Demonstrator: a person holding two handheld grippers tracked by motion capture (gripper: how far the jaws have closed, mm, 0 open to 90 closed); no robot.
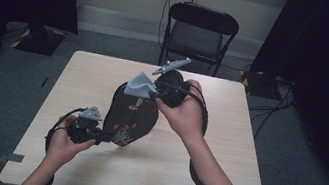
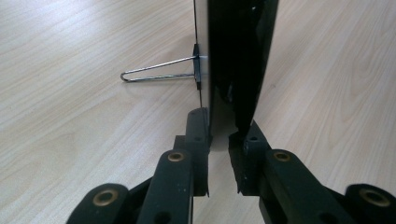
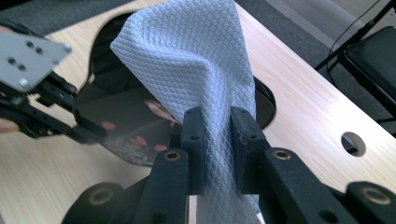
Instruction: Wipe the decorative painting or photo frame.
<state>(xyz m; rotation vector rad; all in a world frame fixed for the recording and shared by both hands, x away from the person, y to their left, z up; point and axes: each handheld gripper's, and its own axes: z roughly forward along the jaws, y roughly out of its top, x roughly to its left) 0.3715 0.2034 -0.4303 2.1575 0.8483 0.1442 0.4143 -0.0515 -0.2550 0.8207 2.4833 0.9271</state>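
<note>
Left claw (image 2: 218, 140) pinches the lower rim of a dark oval mirror (image 1: 131, 115), jaws pressed together on its thin edge; the mirror stands tilted up on the desk (image 1: 94, 75), near the middle, with the hand low at its left. Seen from the left gripper view, a wire stand (image 2: 156, 72) juts from the mirror's back and rests on the wood. Right claw (image 3: 218, 140) is clamped on a bunched light grey cloth (image 3: 187, 51), woven in a small diamond pattern; the free part of the cloth stands up above the jaws and, in the high view, lies at the mirror's upper edge (image 1: 142, 85). The glossy face carries a reddish floral print and reflects the room. Judgement on handling: mirror is rigid, smooth and likely slippery under hard pads, and probably brittle, so a rim grip low down, close to the wire stand, seems the safest hold; squeezing harder would risk chipping the edge, and any twist from the wiping hand could lever it out of the pinch. Cloth is soft, light and limp; it folds wherever it is taken, so gripping a gathered wad, as now, leaves a loose pad to press on the glass. Wiping pressure is best kept light and directed toward the held rim. Folding chair (image 1: 200, 32) stands beyond the desk, well apart
</note>
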